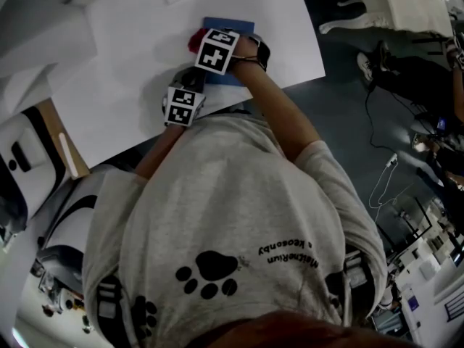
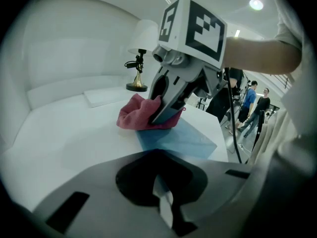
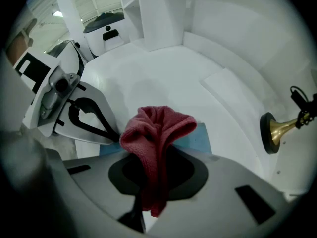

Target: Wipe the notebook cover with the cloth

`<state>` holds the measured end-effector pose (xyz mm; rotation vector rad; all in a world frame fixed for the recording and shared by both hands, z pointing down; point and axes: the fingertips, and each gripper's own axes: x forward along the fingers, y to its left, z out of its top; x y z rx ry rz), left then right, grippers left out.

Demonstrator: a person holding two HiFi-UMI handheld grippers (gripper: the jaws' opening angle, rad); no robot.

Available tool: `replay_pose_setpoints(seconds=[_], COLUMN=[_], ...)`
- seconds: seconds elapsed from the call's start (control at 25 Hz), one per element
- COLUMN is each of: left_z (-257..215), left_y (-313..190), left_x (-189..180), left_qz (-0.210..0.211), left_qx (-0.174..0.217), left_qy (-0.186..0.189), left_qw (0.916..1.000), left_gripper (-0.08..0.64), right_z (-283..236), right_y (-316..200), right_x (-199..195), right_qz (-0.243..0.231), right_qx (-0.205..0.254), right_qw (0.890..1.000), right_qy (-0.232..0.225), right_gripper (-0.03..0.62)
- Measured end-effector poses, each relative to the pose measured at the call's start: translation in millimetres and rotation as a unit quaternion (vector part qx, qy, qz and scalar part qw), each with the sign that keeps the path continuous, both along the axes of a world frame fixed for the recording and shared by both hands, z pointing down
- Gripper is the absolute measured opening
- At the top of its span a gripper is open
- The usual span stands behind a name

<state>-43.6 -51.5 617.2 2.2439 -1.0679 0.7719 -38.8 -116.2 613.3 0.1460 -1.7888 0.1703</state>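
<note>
A blue notebook (image 1: pixel 230 25) lies on the white table (image 1: pixel 130 71). On its far left part sits the crumpled red cloth (image 1: pixel 195 39), pressed down by my right gripper (image 1: pixel 208 46), which is shut on it. In the right gripper view the cloth (image 3: pixel 158 133) bulges out from between the jaws over the notebook (image 3: pixel 201 138). My left gripper (image 1: pixel 194 83) sits at the notebook's near edge, with its jaws closed on that edge. In the left gripper view the notebook (image 2: pixel 185 140) runs in under the left gripper (image 2: pixel 166 209), and the right gripper (image 2: pixel 166 114) holds the cloth (image 2: pixel 137 115).
A brass-footed stand (image 3: pixel 272 132) is on the table beyond the notebook. A white machine (image 3: pixel 104 31) stands past the table's far side. People (image 2: pixel 252 103) stand off the table's right end. Cables lie on the dark floor (image 1: pixel 377 122).
</note>
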Motion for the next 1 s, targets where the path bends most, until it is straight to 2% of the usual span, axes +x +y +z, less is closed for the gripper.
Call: replay_pose_setpoints(seconds=[0.68, 1.0], left_z=[-0.8, 1.1], left_y=[2.3, 1.7], left_x=[1.4, -1.1], left_qz=[-0.001, -0.003], left_qx=[0.005, 0.006], left_qy=[-0.005, -0.006], left_qw=[1.0000, 1.0000], left_gripper=[0.012, 0.012], right_z=[-3.1, 0.4], right_y=[9.0, 14.6], right_x=[88.9, 108.9], right_qz=[0.090, 0.119], right_qx=[0.003, -0.003], right_qw=[0.996, 0.993], right_qy=[0.021, 0.017], right_gripper=[0.072, 0.072])
